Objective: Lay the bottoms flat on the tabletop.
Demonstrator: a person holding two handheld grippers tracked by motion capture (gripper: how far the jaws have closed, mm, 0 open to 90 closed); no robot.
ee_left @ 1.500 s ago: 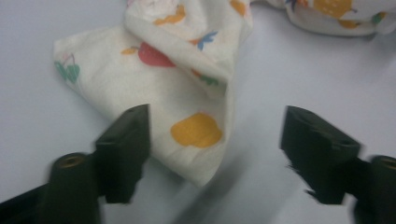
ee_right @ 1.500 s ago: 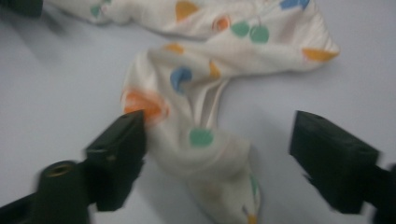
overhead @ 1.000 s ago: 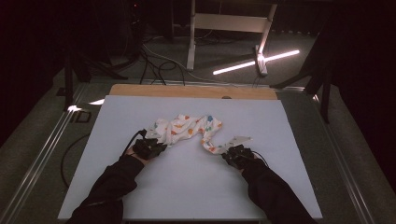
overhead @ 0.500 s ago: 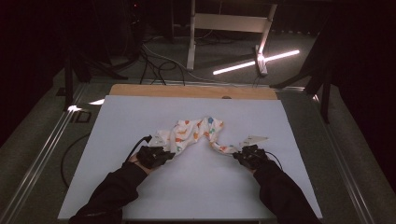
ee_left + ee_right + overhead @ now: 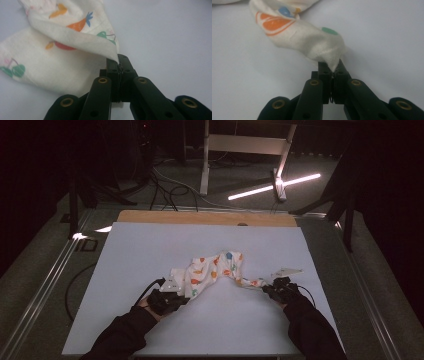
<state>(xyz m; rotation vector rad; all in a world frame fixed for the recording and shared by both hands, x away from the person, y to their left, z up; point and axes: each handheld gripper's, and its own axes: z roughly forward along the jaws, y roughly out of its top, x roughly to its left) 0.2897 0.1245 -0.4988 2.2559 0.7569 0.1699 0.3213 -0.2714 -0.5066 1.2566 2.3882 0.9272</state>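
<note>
Blk sleeves [image 5: 125,335]; blk grippers w/ brass screws [image 5: 103,80].

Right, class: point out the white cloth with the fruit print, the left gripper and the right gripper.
White cloth with fruit print [image 5: 210,270], high view, its bunched middle.
Left gripper [image 5: 117,65], left gripper view, jaw tips pinching a cloth corner.
Right gripper [image 5: 333,67], right gripper view, jaw tips pinching the cloth's other end.

Room lying dark, walls fading into black. White table top [image 5: 210,250] spreading pale under overhead light, wooden edge [image 5: 205,218] showing along far side. Metal rail [image 5: 42,292] running beside table at left. Grey floor [image 5: 380,285] surrounding table. Light tube [image 5: 274,187] glowing on floor beyond. Pale stand [image 5: 245,150] standing behind it. Black cables [image 5: 167,190] trailing across floor.
</note>
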